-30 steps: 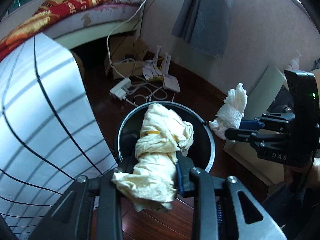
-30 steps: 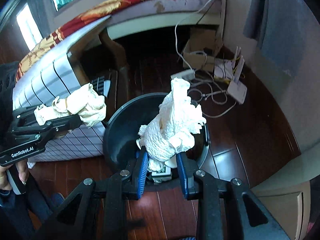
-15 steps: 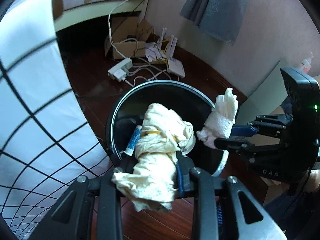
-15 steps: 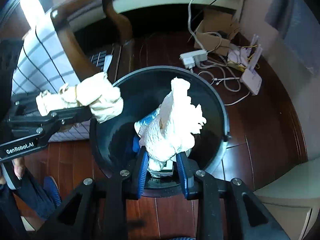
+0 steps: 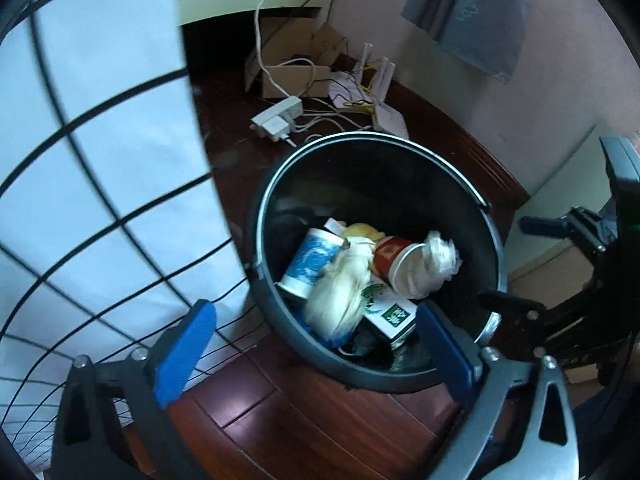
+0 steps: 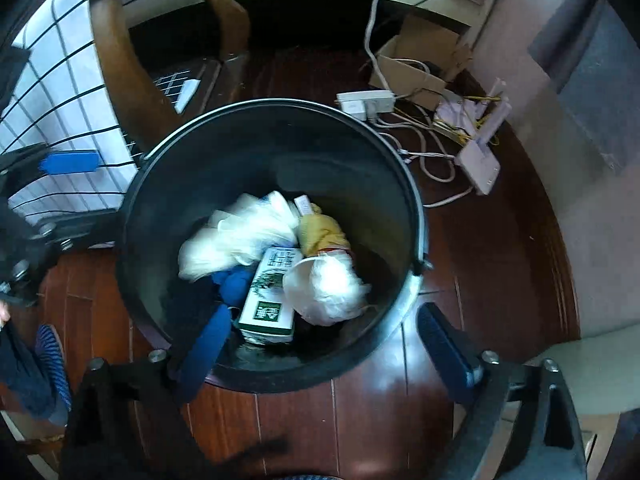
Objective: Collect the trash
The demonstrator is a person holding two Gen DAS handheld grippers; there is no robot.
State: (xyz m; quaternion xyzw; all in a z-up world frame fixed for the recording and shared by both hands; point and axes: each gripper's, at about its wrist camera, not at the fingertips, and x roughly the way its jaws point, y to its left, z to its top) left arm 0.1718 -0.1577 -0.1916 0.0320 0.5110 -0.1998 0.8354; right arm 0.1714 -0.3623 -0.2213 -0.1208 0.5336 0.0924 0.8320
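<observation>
A black round bin (image 5: 460, 178) (image 6: 408, 184) stands on the dark wood floor. Inside lie a yellowish crumpled cloth (image 5: 340, 296) (image 6: 236, 236), a white tissue wad (image 5: 438, 262) (image 6: 328, 284), a red paper cup (image 5: 394, 260), a blue-and-white cup (image 5: 310, 262) and a green-and-white carton (image 5: 390, 314) (image 6: 268, 292). My left gripper (image 5: 316, 352) is open and empty over the bin's near rim. My right gripper (image 6: 324, 348) is open and empty over the near rim too. Each gripper shows at the edge of the other's view.
A white checked cloth (image 5: 100, 160) hangs at the left. A power strip (image 5: 276, 120), cables, a white router (image 6: 480, 164) and a cardboard box (image 5: 292, 68) lie on the floor behind the bin. A wooden chair frame (image 6: 120, 60) stands at the left.
Both grippers opened over the bin. The yellowish cloth and the white tissue dropped from the fingers into the bin.
</observation>
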